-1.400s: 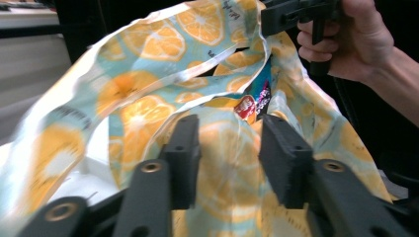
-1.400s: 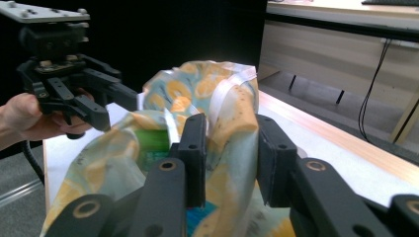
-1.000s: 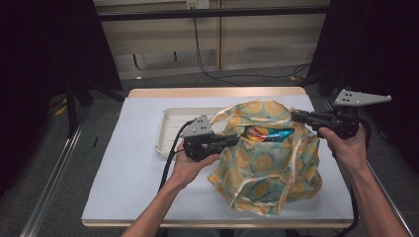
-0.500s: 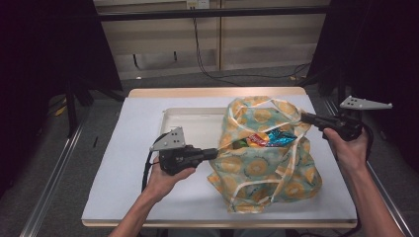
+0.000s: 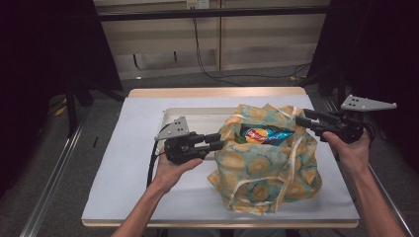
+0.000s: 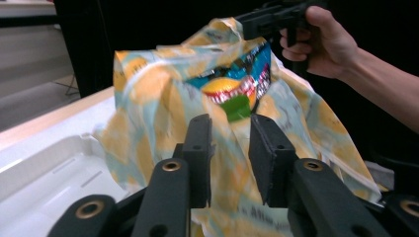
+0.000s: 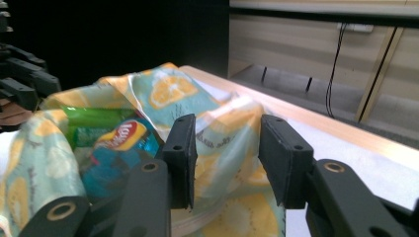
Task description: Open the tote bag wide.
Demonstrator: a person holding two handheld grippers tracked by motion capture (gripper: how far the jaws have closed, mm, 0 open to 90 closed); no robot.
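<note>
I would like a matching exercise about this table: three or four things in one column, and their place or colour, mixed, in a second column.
Things:
1. cloth bag
2. chip packet
3. white tray
4. left gripper

Descriptions:
A. inside the bag's open mouth
B. at the bag's left edge, jaws apart
C. teal with yellow fruit print
D. behind the bag

Pairs: 1-C, 2-A, 3-D, 4-B

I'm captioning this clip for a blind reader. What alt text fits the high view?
A patterned cloth bag with a blue chip packet inside sits on a white-covered table. The left gripper and right gripper flank its mouth, jaws open; a white tray lies behind.
</note>
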